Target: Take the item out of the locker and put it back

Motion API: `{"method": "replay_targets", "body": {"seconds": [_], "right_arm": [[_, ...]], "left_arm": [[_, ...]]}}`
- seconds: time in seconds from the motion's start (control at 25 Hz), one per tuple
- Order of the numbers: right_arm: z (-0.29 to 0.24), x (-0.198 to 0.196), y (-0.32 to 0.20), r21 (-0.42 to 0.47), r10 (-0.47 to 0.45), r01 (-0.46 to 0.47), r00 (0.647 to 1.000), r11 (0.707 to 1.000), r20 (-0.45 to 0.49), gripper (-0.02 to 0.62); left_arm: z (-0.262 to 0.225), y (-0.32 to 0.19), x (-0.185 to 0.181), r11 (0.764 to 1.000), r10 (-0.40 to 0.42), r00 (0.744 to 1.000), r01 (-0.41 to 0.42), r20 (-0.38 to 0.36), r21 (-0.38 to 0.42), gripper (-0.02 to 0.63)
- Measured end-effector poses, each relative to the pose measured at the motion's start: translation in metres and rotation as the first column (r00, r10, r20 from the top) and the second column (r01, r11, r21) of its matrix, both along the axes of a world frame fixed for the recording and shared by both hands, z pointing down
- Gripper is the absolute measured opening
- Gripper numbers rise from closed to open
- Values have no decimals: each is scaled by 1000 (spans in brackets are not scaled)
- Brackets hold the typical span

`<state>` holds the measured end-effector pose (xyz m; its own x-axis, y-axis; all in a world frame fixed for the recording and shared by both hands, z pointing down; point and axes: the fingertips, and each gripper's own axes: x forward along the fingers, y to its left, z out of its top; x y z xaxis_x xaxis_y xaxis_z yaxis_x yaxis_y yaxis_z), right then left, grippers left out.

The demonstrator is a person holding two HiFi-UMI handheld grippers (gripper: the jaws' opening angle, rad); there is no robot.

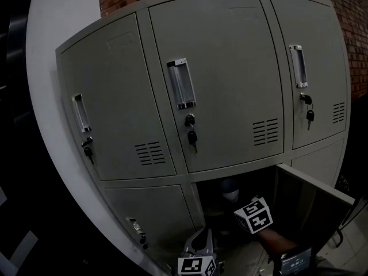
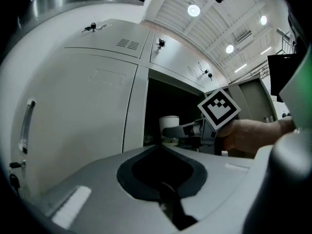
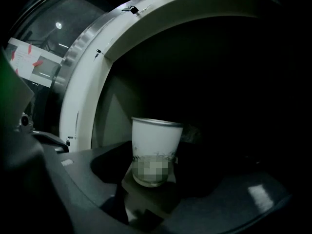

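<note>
A white paper cup with a thin printed band stands upright between the jaws of my right gripper, deep in the dark open locker. The jaws stand wide and lie against the cup's lower sides. In the head view the right gripper reaches into the lower middle locker, its marker cube showing, with the cup dim at its tip. From the left gripper view the cup shows beside a right finger. My left gripper hangs outside, below the opening, jaws together and empty.
The locker door hangs open to the right of the opening. Closed grey lockers with handles and keys fill the row above. A closed door sits left of the opening. A brick wall rises behind.
</note>
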<state>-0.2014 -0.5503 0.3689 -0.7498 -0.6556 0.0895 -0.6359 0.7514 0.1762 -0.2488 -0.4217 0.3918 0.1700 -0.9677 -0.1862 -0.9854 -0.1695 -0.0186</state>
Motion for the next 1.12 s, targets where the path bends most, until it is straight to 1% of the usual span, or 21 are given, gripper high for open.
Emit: {"method": "replay_targets", "body": {"seconds": [0.24, 0.44, 0.6, 0.72, 0.84, 1.12], "right_arm": [[7, -4, -7, -28, 9, -10, 999, 1000, -48, 287], [11, -8, -9, -66, -3, -2, 997, 998, -81, 288], [14, -9, -8, -63, -3, -4, 994, 998, -112, 293], [14, -10, -8, -67, -4, -4, 994, 998, -108, 303], [14, -10, -7, -71, -6, -1, 995, 997, -100, 327], [19, -2, -6, -89, 27, -34, 997, 995, -76, 336]], "left_arm": [[2, -4, -4, 1000, 9, 1000, -9, -20, -4, -3], [2, -9, -4, 1000, 23, 999, -23, -39, -1, -3], [2, -10, -5, 999, 33, 999, -33, -41, 0, -3], [3, -10, -7, 999, 37, 998, -37, -41, -2, -3], [5, -9, -10, 999, 37, 999, -37, -39, -7, -3], [7, -4, -16, 999, 39, 999, -40, -37, -18, -3]]}}
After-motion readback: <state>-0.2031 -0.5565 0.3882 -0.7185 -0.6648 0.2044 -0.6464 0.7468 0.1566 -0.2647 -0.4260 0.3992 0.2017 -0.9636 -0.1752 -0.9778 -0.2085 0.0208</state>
